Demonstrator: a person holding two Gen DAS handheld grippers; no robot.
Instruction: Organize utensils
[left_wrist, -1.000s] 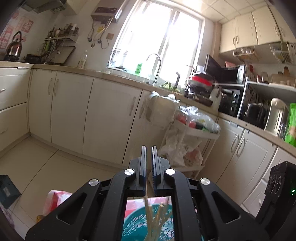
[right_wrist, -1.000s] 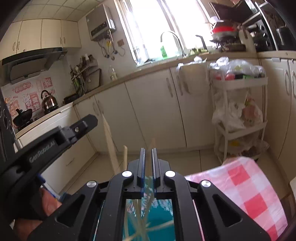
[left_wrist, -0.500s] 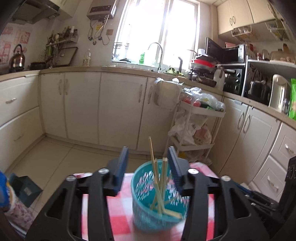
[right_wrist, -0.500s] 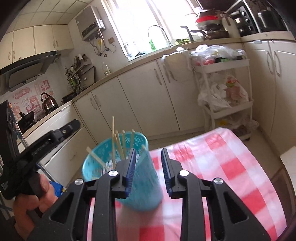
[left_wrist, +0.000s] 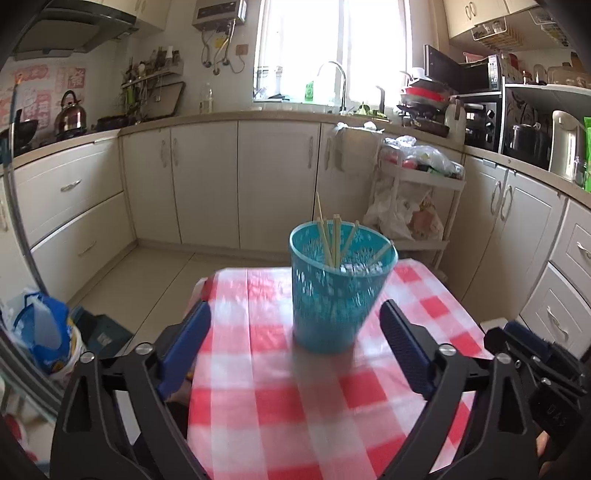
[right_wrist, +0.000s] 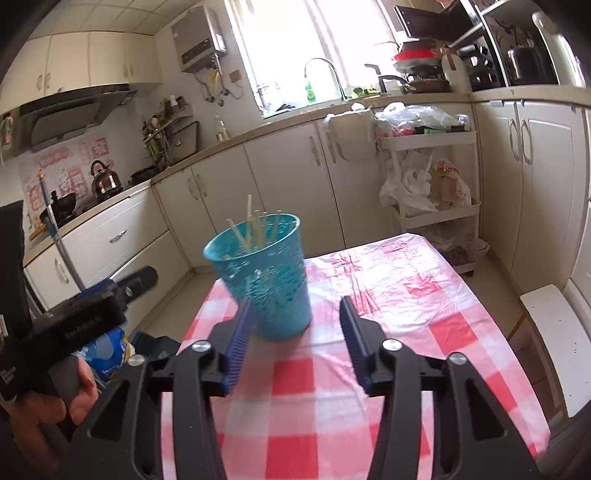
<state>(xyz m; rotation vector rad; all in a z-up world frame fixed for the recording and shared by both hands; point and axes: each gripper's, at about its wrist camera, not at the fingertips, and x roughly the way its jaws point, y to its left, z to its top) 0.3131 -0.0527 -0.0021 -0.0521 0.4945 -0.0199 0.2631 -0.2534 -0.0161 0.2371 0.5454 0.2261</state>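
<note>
A teal plastic holder stands upright on the red-and-white checked tablecloth. Several pale wooden chopsticks lean inside it. My left gripper sits back from the holder, its jaws opening wide, nothing between them. My right gripper is also behind the holder with its jaws opening; its left blue pad overlaps the holder's base in the right wrist view, and nothing is gripped.
The small table ends just past the holder; beyond is tiled floor and cream kitchen cabinets. A white trolley with bags stands right of centre. A blue-and-white bag lies on the floor at the left. A white stool is at the right.
Both grippers were shut right above the holder a second ago. Both have pulled back from it and their jaws have spread apart; the holder with its chopsticks now stands in full view.
</note>
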